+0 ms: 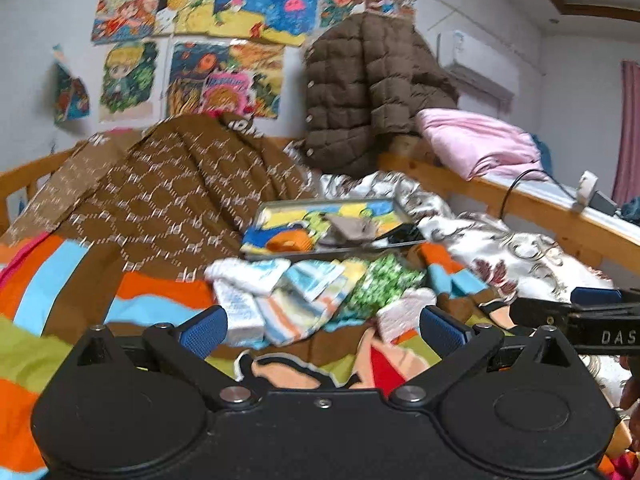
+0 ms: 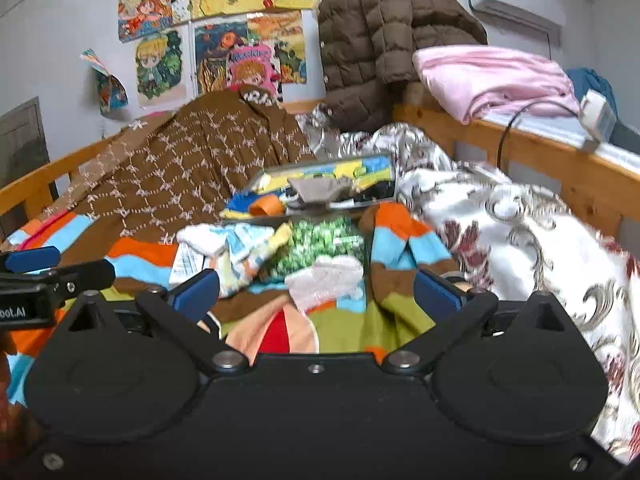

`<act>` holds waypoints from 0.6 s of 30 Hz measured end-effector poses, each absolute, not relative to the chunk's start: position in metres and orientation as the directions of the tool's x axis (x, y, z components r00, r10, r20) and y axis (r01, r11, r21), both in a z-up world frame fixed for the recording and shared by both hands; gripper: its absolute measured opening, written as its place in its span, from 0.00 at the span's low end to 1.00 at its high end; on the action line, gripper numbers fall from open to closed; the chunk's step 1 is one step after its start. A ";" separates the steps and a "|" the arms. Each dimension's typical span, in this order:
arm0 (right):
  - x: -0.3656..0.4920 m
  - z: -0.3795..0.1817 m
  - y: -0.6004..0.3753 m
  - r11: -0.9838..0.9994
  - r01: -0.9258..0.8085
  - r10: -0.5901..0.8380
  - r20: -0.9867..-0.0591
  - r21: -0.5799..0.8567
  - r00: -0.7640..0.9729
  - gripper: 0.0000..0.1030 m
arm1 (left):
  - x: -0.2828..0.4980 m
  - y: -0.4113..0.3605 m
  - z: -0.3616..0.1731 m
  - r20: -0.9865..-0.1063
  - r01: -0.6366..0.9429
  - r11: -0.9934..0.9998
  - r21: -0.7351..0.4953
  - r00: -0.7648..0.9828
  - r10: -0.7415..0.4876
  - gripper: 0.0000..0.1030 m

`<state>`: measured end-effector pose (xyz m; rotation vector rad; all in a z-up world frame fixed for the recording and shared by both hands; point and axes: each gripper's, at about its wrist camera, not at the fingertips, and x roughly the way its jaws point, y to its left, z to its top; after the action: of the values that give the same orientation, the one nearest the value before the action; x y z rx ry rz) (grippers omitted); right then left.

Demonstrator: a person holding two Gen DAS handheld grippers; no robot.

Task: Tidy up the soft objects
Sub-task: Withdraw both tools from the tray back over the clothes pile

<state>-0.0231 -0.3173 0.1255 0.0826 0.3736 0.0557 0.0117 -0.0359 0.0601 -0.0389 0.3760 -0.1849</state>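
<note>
From the left wrist view, the left tongs (image 1: 320,326) hang spread wide and empty over a bed covered by a striped blanket in orange, light blue, brown and green (image 1: 60,280). Just ahead of and between the blue finger pads (image 1: 202,330) lies a heap of small soft cloths (image 1: 304,284): white and pale blue striped pieces on the left, a green-and-white patterned one (image 1: 384,284) toward the right, and a fuzzy pale pink piece (image 1: 404,312) close to the right-hand pad. Behind the heap sits a shallow metal-rimmed tray (image 1: 280,208) holding more colourful cloth items. A brown quilted blanket with a white pattern (image 1: 180,184) lies to the left behind it. The right tongs (image 1: 580,312) reach in at the right edge, seen side-on. From the right wrist view, the right tongs (image 2: 316,292) are likewise spread apart, gripping nothing. The pale pink piece (image 2: 328,282) lies directly between them, just ahead, with the green-and-white cloth (image 2: 320,244) behind it and the striped pieces (image 2: 224,256) to the left. The tray (image 2: 384,160) stands further back. A white satin floral cover (image 2: 520,232) lies to the right, and the left tongs (image 2: 32,264) show at the left edge.
</note>
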 end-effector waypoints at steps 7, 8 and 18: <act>-0.026 0.102 -0.311 0.994 -0.059 0.090 -0.398 0.091 0.913 0.99 | 0.010 -0.030 0.044 -0.420 0.116 0.990 -0.078 0.897 -0.138 0.99; -0.026 0.099 -0.311 0.994 -0.060 0.092 -0.401 0.092 0.911 0.99 | 0.009 -0.028 0.042 -0.427 0.104 0.991 -0.087 0.894 -0.131 0.99; -0.030 0.074 -0.302 0.990 -0.102 0.134 -0.427 0.097 0.894 0.99 | 0.005 -0.024 0.023 -0.504 0.032 0.995 -0.092 0.861 -0.074 0.99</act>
<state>-0.0299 -0.3019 0.0740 0.0728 0.4477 0.1225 0.0051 -0.0242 0.0234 -0.0812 0.5316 -0.0553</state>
